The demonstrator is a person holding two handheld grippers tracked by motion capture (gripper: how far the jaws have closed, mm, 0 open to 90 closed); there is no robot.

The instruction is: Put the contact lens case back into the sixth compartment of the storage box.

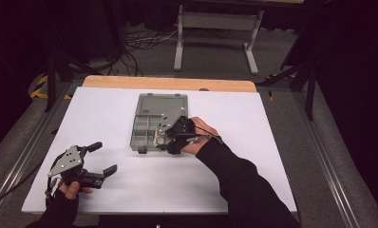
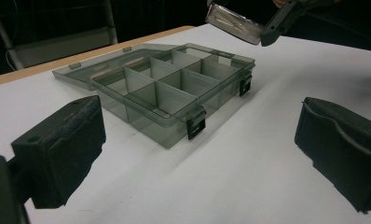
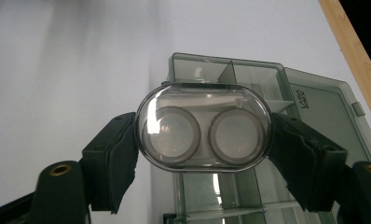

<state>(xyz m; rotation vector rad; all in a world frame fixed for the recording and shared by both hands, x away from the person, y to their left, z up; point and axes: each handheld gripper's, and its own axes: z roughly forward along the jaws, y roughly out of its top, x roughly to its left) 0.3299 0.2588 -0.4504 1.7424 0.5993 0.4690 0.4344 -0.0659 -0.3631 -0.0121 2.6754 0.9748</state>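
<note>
A grey see-through compartment box point(image 1: 144, 124) lies open in the middle of the white table, its lid point(image 1: 161, 101) folded flat on the far side. My right gripper point(image 1: 167, 141) hovers over the box's near right compartments, shut on a clear oval lens case point(image 3: 203, 127) with two round wells. That case point(image 2: 232, 23) hangs tilted above the box point(image 2: 174, 88) in the left gripper view. My left gripper point(image 1: 108, 156) rests near the table's front left corner, open and holding nothing, with its pads point(image 2: 62, 149) wide apart and pointing toward the box. The compartments I can see look empty.
The white table top point(image 1: 234, 180) has a wooden strip point(image 1: 168, 83) along its far edge. Two black latches point(image 2: 196, 125) hang on the box's near wall. Beyond the table are a white stand point(image 1: 215, 28) and floor cables point(image 1: 139, 42). Metal rails point(image 1: 327, 166) flank the table.
</note>
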